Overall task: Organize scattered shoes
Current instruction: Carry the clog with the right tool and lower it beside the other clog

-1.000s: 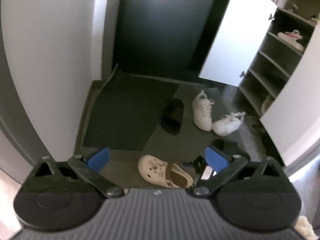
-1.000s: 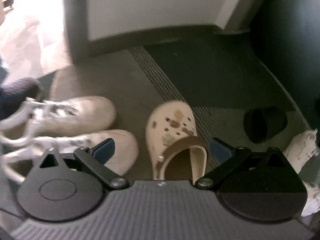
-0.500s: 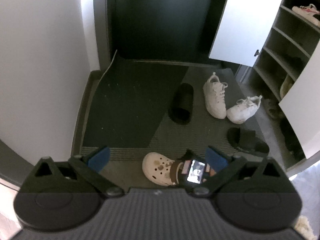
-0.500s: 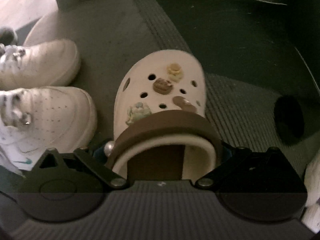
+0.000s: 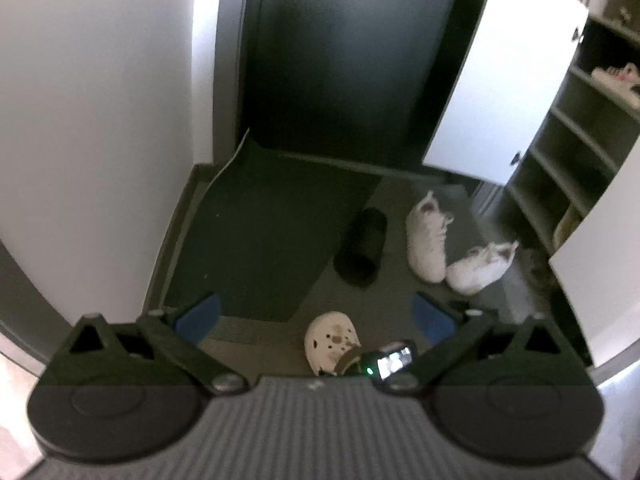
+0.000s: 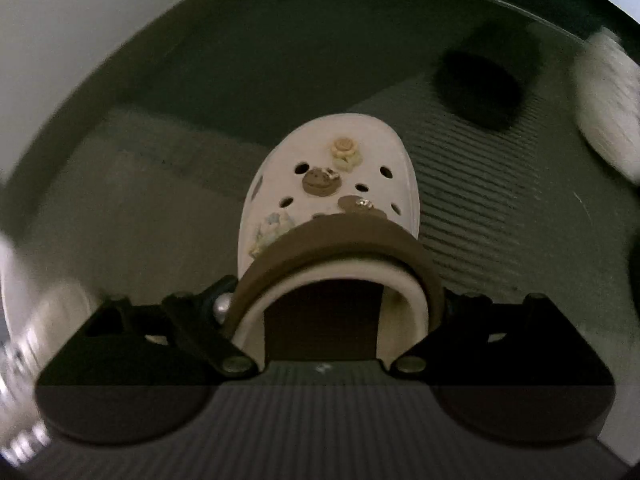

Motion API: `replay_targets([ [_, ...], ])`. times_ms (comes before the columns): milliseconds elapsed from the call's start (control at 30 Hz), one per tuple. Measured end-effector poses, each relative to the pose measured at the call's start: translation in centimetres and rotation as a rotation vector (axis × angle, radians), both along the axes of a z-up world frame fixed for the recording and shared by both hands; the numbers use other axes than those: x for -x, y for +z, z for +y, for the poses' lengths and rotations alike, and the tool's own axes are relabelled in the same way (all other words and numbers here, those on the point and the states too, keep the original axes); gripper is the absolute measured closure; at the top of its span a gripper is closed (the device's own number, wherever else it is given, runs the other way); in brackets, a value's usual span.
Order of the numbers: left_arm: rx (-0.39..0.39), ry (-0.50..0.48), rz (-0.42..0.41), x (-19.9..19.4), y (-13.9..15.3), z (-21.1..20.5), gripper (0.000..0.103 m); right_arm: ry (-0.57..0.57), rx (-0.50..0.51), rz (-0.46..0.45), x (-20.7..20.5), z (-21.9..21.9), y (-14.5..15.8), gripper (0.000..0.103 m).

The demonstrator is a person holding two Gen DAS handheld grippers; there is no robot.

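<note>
dim entryway floor with a dark mat. nearest, the right gripper (image 6: 334,308) is clamped on the heel of a cream clog (image 6: 332,208); the left gripper (image 5: 316,316) hangs spread apart, empty. farther off lie white sneakers (image 5: 428,240) beside open shelves (image 5: 560,168). pickup seems underway; next, carry it to a shelf.

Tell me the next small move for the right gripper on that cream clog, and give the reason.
Probably lift it straight up. The right gripper already brackets the cream clog at its heel end, fingers against the brown strap, and the open shoe cabinet has free shelves. The left gripper hangs open and idle.
</note>
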State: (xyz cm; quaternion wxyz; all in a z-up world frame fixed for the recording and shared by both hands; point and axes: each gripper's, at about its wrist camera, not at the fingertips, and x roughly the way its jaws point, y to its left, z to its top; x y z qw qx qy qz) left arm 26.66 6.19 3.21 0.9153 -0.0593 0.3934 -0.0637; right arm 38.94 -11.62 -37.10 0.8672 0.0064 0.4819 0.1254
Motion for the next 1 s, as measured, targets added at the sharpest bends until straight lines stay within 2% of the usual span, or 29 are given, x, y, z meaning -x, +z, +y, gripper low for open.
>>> replay_targets([
  [133, 0.035, 0.011, -0.029, 1.2, 1.3, 0.7, 0.000, -0.129, -0.074, -0.016, 2.9, -1.9, 2.5, 0.007],
  [233, 0.068, 0.004, -0.043, 2.1, 2.3, 0.6, 0.000, -0.167, -0.052, -0.006, 5.4, -2.0, 4.4, 0.007],
  [367, 0.054, -0.040, -0.112, 4.0, 3.9, -0.7, 0.000, -0.231, -0.033, 0.040, 9.1, -1.7, 5.6, 0.007],
  [500, 0.062, -0.090, -0.153, 5.8, 5.0, -1.7, 0.000, -0.273, -0.070, 0.101, 12.1, -1.1, 5.2, 0.007],
  [600, 0.070, -0.146, -0.136, 6.6, 5.0, -1.7, 0.000, -0.292, -0.123, 0.163, 15.1, -0.4, 4.2, 0.007],
  [800, 0.061, -0.103, -0.122, 6.6, 4.8, 0.1, 0.000, -0.340, -0.041, 0.218, 18.6, 0.7, 1.9, 0.007],
  [1000, 0.069, -0.073, -0.122, 6.1, 4.8, 1.3, 0.000, -0.283, 0.052, 0.204, 19.6, 2.0, 0.0, 0.006],
])
